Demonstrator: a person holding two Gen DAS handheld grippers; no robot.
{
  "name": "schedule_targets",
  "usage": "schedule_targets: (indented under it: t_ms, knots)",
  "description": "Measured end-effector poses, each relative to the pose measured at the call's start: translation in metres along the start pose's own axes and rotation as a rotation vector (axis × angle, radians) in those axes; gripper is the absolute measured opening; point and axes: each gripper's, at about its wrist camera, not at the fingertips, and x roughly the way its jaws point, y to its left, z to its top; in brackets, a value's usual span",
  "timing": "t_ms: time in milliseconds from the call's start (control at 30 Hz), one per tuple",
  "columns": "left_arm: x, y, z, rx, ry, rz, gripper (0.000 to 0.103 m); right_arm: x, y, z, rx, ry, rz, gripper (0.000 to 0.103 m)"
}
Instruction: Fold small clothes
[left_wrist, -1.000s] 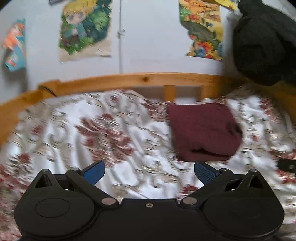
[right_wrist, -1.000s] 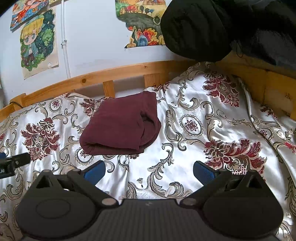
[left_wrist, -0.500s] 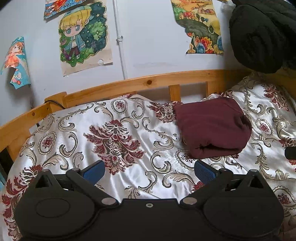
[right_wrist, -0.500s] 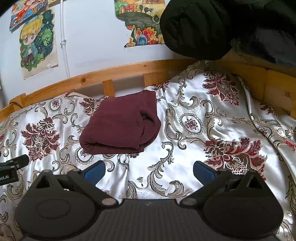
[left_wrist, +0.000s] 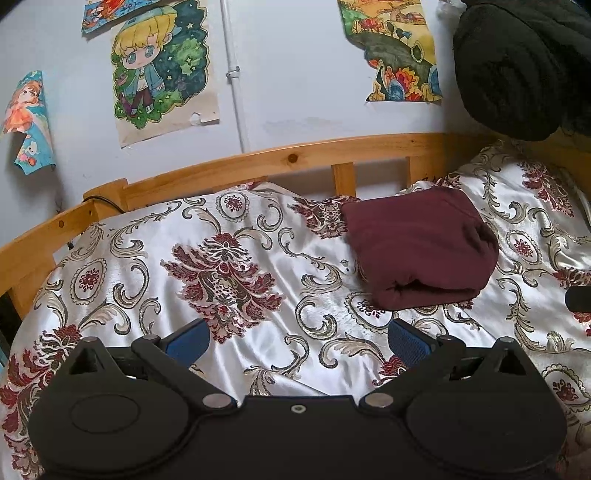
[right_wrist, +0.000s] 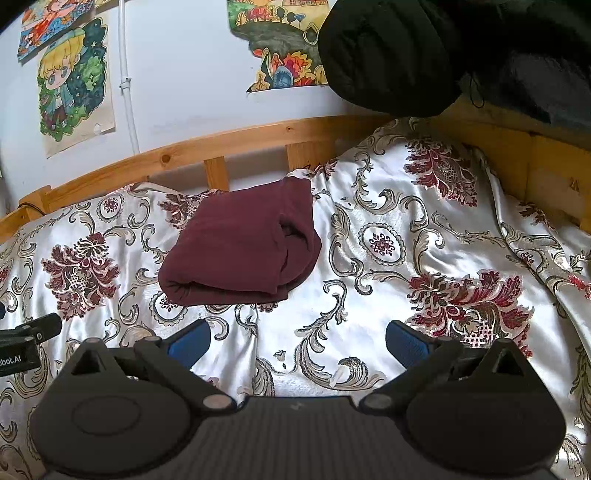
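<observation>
A maroon garment (left_wrist: 417, 243) lies folded into a thick square on the patterned bedspread, near the wooden rail. It also shows in the right wrist view (right_wrist: 243, 247). My left gripper (left_wrist: 297, 338) is open and empty, hovering over the bedspread to the front left of the garment. My right gripper (right_wrist: 297, 338) is open and empty, in front of the garment and a little to its right. Neither touches the garment. The tip of my left gripper shows at the left edge of the right wrist view (right_wrist: 29, 332).
The white and red floral bedspread (left_wrist: 229, 266) covers the bed. A wooden bed rail (left_wrist: 288, 158) runs along the back by a wall with posters (left_wrist: 162, 70). A dark bulky bundle (right_wrist: 391, 51) hangs over the rail at the back right.
The left wrist view has steadied and shifted, so the garment sits further right and the wall posters show more. The right gripper has barely moved. Both grippers stay open.
</observation>
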Motion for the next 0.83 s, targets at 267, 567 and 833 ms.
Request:
schedule_targets:
  t_ms: [267, 567, 833]
  knots:
    - [0.0014, 0.0007, -0.0008, -0.010, 0.008, -0.004, 0.102, 0.0008, -0.0002, -0.0006, 0.002, 0.002, 0.000, 0.103]
    - [0.0017, 0.0007, -0.0012, -0.009, 0.010, -0.004, 0.102, 0.0009, -0.0010, -0.0008, 0.002, 0.004, 0.002, 0.103]
    - [0.0026, 0.0006, -0.0018, -0.005, 0.014, -0.005, 0.102, 0.0014, -0.0011, -0.0027, 0.005, 0.010, 0.003, 0.103]
